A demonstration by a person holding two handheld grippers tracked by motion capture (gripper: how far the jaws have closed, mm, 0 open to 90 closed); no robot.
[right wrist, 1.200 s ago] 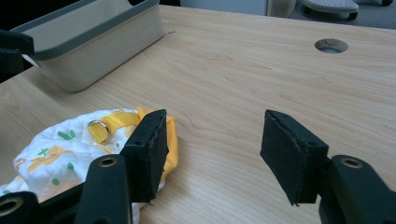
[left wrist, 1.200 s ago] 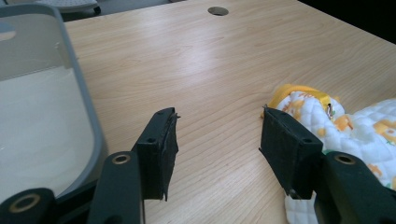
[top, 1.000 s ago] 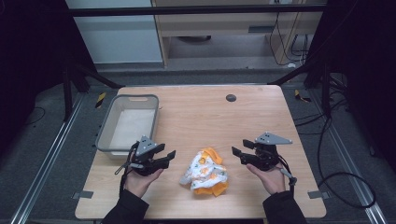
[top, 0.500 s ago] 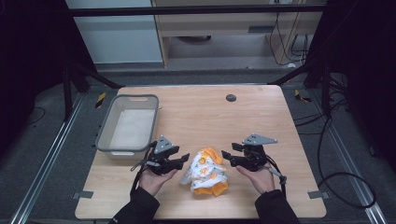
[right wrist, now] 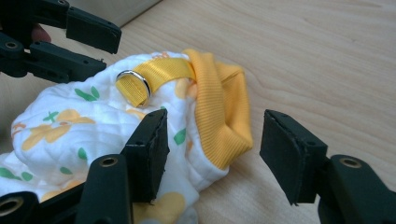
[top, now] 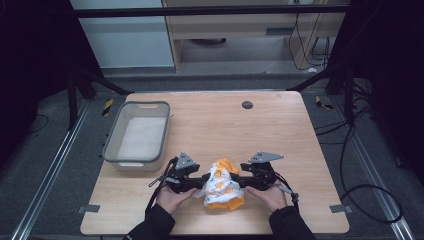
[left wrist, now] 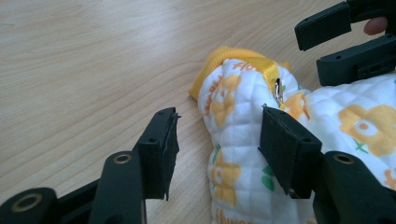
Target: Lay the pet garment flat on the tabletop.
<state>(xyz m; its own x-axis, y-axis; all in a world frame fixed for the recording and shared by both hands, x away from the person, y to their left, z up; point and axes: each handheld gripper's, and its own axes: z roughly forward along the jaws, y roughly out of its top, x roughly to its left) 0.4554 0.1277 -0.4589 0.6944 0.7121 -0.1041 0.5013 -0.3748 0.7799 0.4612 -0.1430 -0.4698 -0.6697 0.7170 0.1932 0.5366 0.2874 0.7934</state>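
- Left gripper (top: 199,183) is standing released, jaws apart around the garment's (top: 223,184) left edge, pads not pressing in the left gripper view.
- Right gripper (top: 243,181) is likewise released, its jaws straddling the yellow cuff (right wrist: 223,122).
- Garment is lying crumpled on the table's (top: 280,130) near edge, between both grippers.
- A ring (right wrist: 135,84) is hanging on its yellow strap (right wrist: 161,72).
- Bin (top: 112,138) is sitting beyond, at left.

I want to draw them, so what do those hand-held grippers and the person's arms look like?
Each hand-held gripper, left and right, is black with two flat, blocky jaws, brass-coloured rivets, a grey three-cornered plate on top and a trailing black cable. The person wears dark sleeves.
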